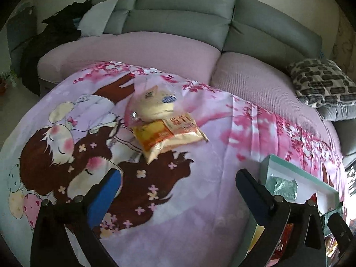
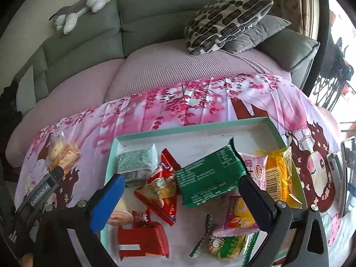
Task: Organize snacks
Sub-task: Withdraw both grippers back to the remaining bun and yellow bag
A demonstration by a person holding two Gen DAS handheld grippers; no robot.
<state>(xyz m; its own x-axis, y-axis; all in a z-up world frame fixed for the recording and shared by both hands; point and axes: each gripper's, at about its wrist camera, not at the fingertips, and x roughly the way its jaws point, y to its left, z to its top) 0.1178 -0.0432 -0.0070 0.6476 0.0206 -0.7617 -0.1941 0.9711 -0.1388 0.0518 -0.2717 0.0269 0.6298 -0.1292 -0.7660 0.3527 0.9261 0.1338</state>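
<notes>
The left gripper [image 1: 178, 178] hangs over the pink cloth [image 1: 200, 211], jaws wide open and holding nothing, with two snack bags [image 1: 164, 122] lying ahead of it. To its right, the green box [image 2: 222, 123] is full of snacks. The right gripper [image 2: 181, 191] hangs above it, jaws wide open around a green packet [image 2: 209, 178] but not squeezing it.

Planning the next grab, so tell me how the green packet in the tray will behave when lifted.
The green packet looks like thin crinkled foil, so it will probably flex and sag rather than stay stiff. It lies tilted across the red packet and others in the tray, so it may slide if nudged. It seems light for its size; contents could be crushable.
</notes>
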